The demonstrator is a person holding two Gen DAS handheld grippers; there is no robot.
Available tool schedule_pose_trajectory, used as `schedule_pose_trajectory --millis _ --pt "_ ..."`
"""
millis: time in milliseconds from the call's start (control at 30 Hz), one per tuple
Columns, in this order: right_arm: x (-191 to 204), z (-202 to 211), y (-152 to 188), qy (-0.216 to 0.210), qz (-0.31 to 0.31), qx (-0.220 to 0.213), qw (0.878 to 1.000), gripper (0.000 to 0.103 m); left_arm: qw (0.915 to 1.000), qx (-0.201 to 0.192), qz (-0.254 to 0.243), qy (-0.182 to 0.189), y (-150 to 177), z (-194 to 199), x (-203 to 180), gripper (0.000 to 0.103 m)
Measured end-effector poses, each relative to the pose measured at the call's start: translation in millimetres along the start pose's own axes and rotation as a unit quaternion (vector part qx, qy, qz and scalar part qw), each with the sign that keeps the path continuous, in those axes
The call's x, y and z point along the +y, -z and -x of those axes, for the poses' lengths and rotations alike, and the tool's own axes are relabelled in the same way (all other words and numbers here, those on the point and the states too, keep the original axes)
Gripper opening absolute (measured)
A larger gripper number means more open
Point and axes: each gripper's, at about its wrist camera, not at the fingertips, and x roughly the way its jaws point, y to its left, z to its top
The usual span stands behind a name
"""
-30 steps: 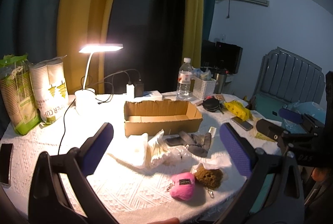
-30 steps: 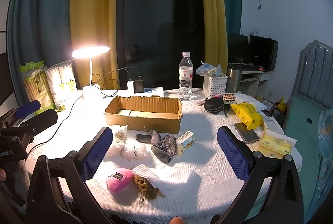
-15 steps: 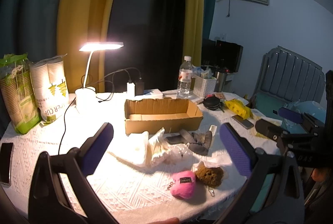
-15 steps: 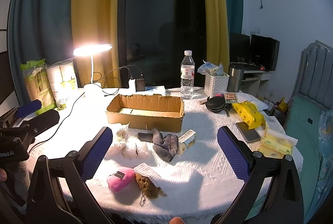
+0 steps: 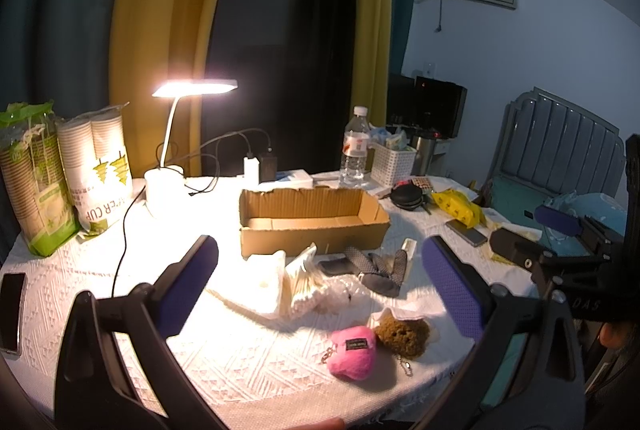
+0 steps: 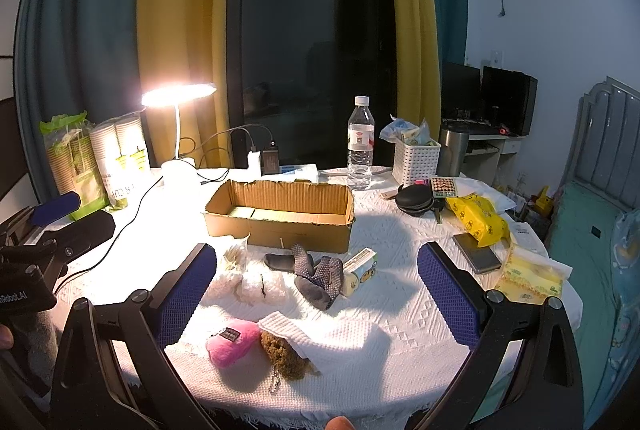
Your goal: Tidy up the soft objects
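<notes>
Both views slightly nearer; white cloth [image 6: 340, 340] over sponge [image 6: 282, 352], perhaps.

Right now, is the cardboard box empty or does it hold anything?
Empty: the box shows only its bare cardboard floor in both views; the soft things lie outside it.

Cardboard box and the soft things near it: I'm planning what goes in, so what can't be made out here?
- Brown sponge, right wrist view: partly under the white cloth.
- Cardboard box floor, both views: the near wall hides most of it.
- White pile, left wrist view: washed out by the lamp.
</notes>
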Motion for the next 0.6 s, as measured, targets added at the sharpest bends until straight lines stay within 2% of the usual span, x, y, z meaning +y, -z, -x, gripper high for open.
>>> schedule_pose_trajectory --millis 600 --pt "1.3 0.0 1.1 -0.001 -0.001 0.001 1.0 0.102 1.0 0.008 -0.004 -0.003 4.3 -0.7 -1.8 0.102"
